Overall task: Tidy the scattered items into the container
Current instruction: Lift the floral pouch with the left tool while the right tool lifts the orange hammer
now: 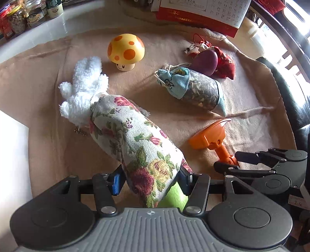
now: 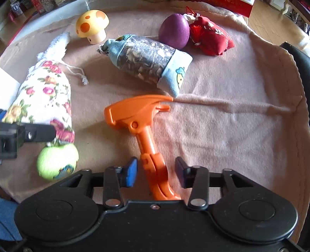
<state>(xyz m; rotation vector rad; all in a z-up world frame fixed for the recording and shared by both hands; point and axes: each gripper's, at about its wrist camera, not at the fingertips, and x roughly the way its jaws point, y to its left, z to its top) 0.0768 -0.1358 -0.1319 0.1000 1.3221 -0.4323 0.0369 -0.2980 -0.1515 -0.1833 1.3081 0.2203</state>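
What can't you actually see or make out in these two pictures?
- Container: in neither view.
- Hammer handle end: right view, hidden under the right gripper; in the left view that gripper covers it.
- Green ball: blurred in the right view; mostly behind the floral bag in the left.
- Calendar: cut off by the top edge, print too small.
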